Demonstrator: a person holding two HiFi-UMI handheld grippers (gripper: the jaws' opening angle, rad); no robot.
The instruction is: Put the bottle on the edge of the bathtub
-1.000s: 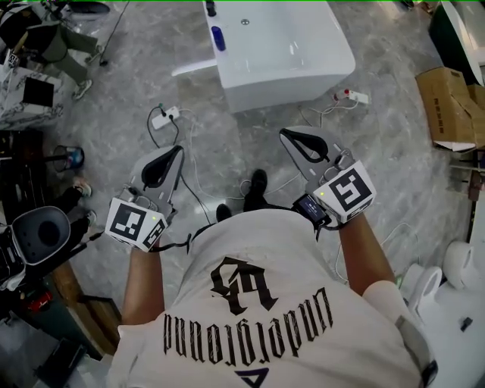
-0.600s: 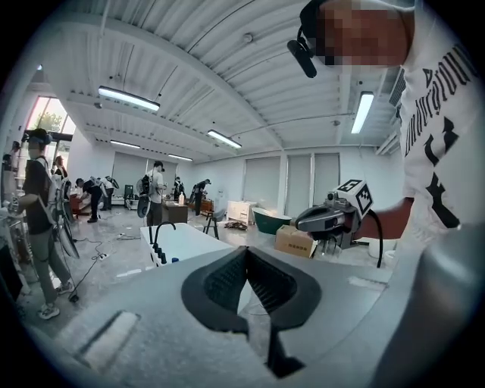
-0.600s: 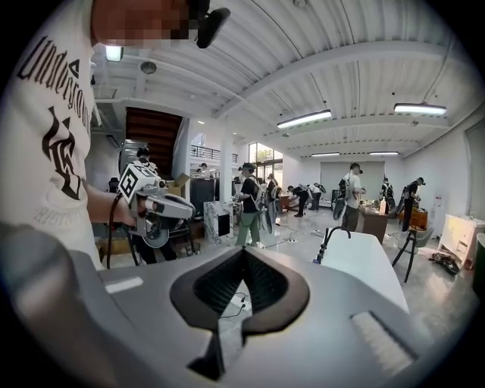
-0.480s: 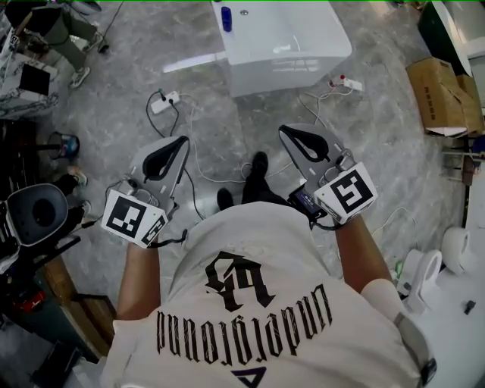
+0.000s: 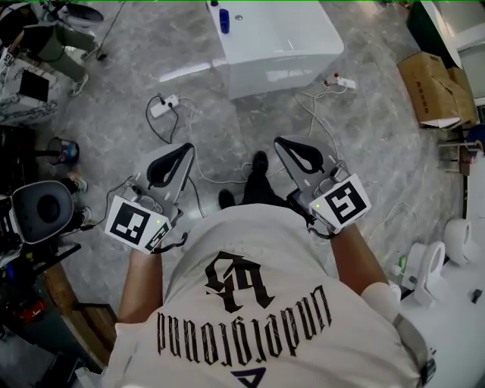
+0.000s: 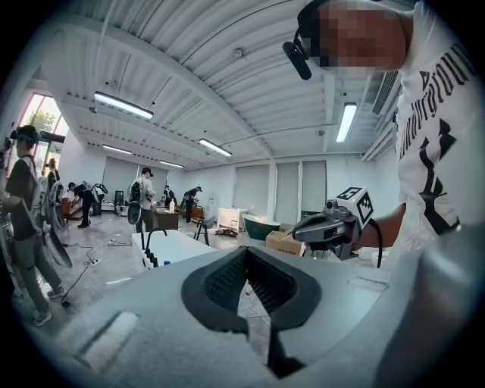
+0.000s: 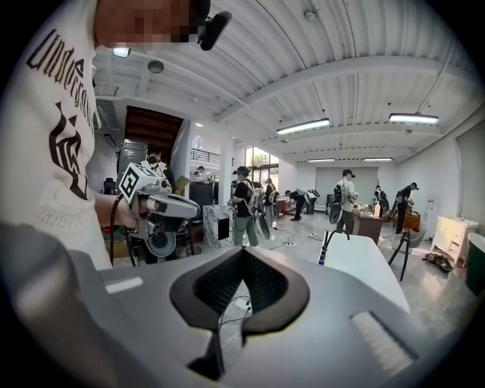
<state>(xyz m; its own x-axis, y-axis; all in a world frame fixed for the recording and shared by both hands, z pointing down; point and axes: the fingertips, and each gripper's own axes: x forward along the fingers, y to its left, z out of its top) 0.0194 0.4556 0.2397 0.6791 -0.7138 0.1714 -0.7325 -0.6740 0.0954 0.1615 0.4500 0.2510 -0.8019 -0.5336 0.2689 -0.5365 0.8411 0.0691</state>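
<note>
The 2 clenched, empty grippers, left gripper (image 5: 186, 148) and right gripper (image 5: 280, 142), point towards the bathtub (image 5: 303, 45) well ahead, where the blue bottle (image 5: 223, 20) stands, seemingly slightly nearer the left

Bottle (image 5: 223, 21) seemingly on bathtub (image 5: 280, 76) rim; cardboard box (image 5: 428, 87) right of bathtub

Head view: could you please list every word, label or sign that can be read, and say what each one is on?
"underground": black gothic letters on the shirt, upside down in this view, under a logo with no readable word.
Left gripper and right gripper: square marker codes only, no words.
Box: red print, too small to read.
</note>
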